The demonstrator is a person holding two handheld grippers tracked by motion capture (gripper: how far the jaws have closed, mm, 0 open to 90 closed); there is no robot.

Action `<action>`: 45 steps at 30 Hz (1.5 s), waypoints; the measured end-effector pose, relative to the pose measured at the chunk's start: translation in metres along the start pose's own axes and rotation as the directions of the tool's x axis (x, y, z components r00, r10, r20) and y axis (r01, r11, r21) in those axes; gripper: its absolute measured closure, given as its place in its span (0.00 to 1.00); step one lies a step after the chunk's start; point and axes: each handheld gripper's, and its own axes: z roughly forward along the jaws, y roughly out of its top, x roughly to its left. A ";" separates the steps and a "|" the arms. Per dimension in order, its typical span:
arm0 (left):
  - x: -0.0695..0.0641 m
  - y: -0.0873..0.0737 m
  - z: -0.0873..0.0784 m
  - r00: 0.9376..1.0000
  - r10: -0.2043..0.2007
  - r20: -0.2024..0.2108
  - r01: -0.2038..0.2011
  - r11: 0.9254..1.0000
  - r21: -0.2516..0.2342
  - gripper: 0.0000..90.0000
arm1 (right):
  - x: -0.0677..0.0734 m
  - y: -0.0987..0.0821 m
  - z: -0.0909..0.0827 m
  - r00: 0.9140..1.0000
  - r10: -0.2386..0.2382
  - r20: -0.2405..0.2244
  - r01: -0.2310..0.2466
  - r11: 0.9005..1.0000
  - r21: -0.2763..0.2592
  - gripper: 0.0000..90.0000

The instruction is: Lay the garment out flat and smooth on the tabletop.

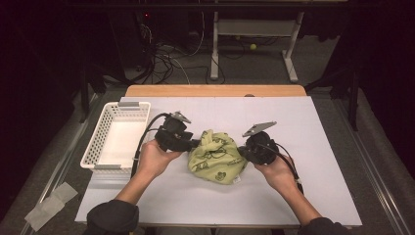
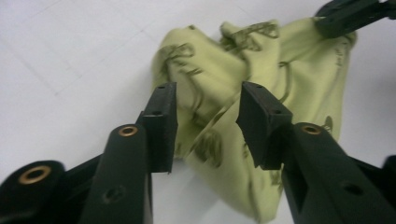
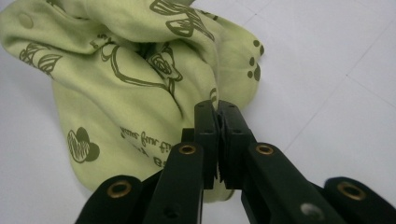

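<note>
Fingers (image 3: 232, 122) of the right gripper (image 3: 218, 108) are pinching shut on an edge of the crumpled green cloth (image 1: 217, 156); fingers (image 2: 161, 121) of the left gripper (image 2: 208, 100) are standing partly apart with a fold of that cloth lying between them, the pads not pressing on it; the cloth is lying mid-tabletop (image 1: 293, 196) between both hands, while a white basket (image 1: 105, 127) is sitting at the tabletop's left edge, just beside the left hand (image 1: 154, 157).

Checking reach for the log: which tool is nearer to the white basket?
Left. The left tool sits just right of the white basket, jaws apart at the green cloth. The right tool grips the cloth's far side.
</note>
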 end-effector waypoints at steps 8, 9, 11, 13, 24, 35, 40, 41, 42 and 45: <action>-0.021 0.016 0.027 0.998 0.066 0.012 -0.067 0.994 0.084 0.57 | 0.005 0.007 0.007 1.000 -0.001 -0.005 0.001 1.000 0.008 0.98; -0.022 0.017 0.031 0.997 0.072 0.002 -0.072 0.992 0.100 0.57 | 0.005 0.007 0.007 1.000 -0.005 -0.003 0.005 1.000 0.009 0.98; -0.024 0.019 0.038 0.996 0.083 -0.031 -0.079 0.988 0.133 0.60 | 0.004 0.008 0.007 1.000 -0.006 -0.004 0.006 1.000 0.007 0.98; -0.021 0.019 0.040 0.996 0.081 -0.023 -0.076 0.986 0.145 0.68 | 0.004 0.008 0.006 1.000 -0.001 -0.004 0.001 1.000 0.007 0.98; 0.007 0.003 0.008 0.998 -0.010 -0.069 0.016 0.996 0.092 0.87 | -0.004 0.001 -0.004 1.000 0.009 0.005 -0.009 1.000 -0.012 0.98; 0.026 -0.058 -0.001 0.990 -0.118 -0.076 0.126 0.986 0.111 0.86 | -0.011 -0.034 0.000 0.998 0.061 -0.024 -0.061 0.998 0.028 0.98; 0.021 -0.056 0.002 0.992 -0.100 -0.072 0.108 0.988 0.113 0.68 | -0.005 -0.036 0.004 0.998 0.047 -0.034 -0.045 0.998 0.043 0.98; 0.019 -0.053 0.001 0.994 -0.099 -0.053 0.104 0.990 0.099 0.63 | -0.004 -0.035 0.004 0.998 0.045 -0.034 -0.044 0.998 0.042 0.98; 0.017 -0.049 -0.001 0.995 -0.085 -0.054 0.089 0.992 0.090 0.59 | -0.004 -0.034 0.005 0.998 0.045 -0.034 -0.044 0.998 0.042 0.98; 0.007 -0.035 -0.004 0.998 -0.039 -0.050 0.042 0.997 0.070 0.51 | -0.003 -0.032 0.006 0.998 0.047 -0.041 -0.045 0.998 0.039 0.98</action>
